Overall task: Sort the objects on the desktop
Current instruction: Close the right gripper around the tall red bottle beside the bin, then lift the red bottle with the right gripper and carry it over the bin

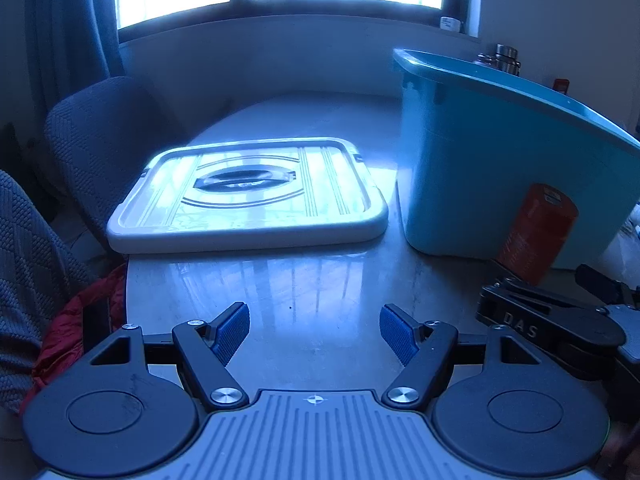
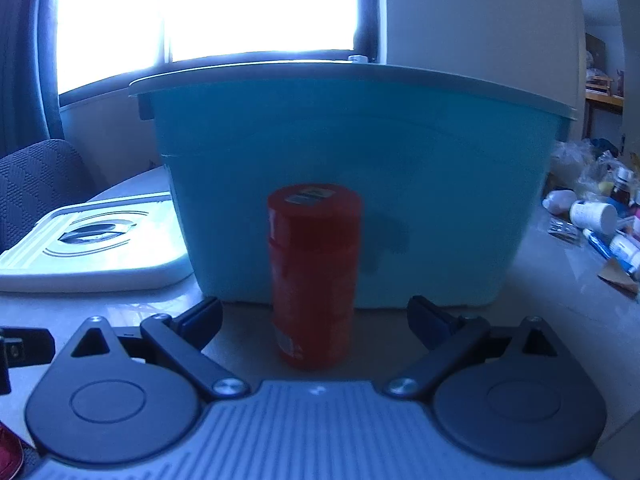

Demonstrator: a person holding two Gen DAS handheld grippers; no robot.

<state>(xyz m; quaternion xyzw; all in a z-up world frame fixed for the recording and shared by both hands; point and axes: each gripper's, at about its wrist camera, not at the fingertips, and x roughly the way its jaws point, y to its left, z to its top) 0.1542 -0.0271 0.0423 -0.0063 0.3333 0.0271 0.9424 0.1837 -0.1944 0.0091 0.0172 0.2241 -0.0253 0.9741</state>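
Both jaws wide apart; upright red cylindrical canister [image 2: 313, 276] between right gripper [image 2: 316, 316] pads

Black tongs [image 1: 315, 334] with ribbed blue pads [image 1: 231, 333], silver screws, grey ridged base

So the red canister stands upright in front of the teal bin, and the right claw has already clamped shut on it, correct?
Not quite. The red canister does stand upright in front of the teal bin, but the right claw is open: in the right wrist view its fingers sit apart on either side, not touching the canister.
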